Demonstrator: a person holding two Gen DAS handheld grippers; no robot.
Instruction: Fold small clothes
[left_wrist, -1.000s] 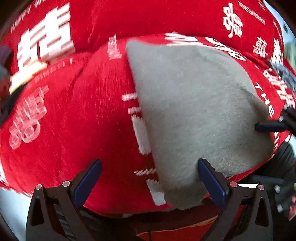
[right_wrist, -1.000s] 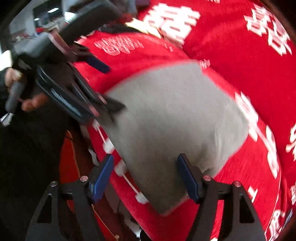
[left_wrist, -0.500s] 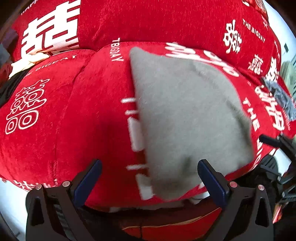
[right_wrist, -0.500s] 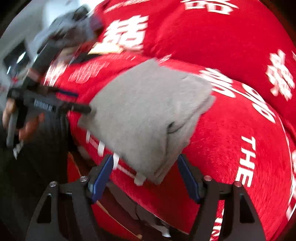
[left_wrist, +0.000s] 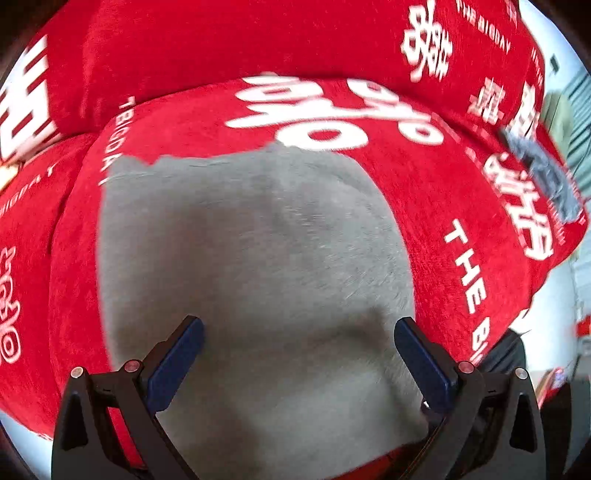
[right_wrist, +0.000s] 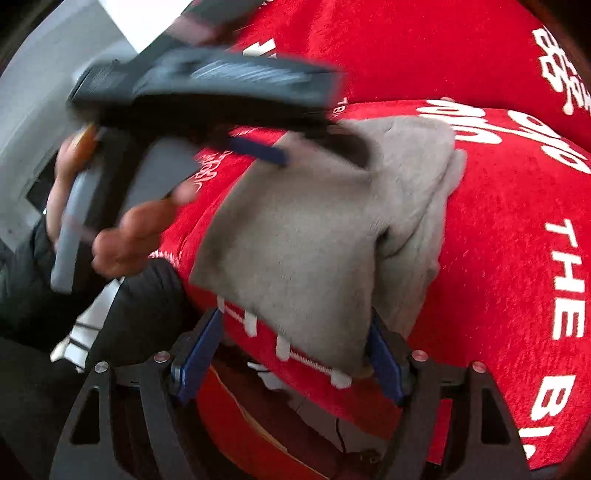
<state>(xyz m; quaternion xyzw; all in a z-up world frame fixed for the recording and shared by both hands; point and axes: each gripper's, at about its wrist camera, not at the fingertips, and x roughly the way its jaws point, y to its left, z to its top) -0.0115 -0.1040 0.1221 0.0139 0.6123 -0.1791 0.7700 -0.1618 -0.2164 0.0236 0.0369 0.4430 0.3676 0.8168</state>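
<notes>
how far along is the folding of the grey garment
Done: the grey garment lies folded in layers on the red cushion. In hand: nothing; left gripper and right gripper are open over it. Left: perhaps a last fold or tidying.

Left gripper (right_wrist: 273, 155) motion-blurred, grey garment's (left_wrist: 258, 277) near edge cut off below

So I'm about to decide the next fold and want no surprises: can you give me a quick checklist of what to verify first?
1. Left tongs open over the grey garment, not gripping: ok.
2. Right tongs open, cloth edge between them, unpinched: ok.
3. Garment lies fully on the red cover: ok.
4. Fold is tidy: not ok, a loose layer bulges at the side in the right wrist view.
5. Left hand clear of the cloth: ok.
6. Layers underneath are even: cannot tell.
</notes>
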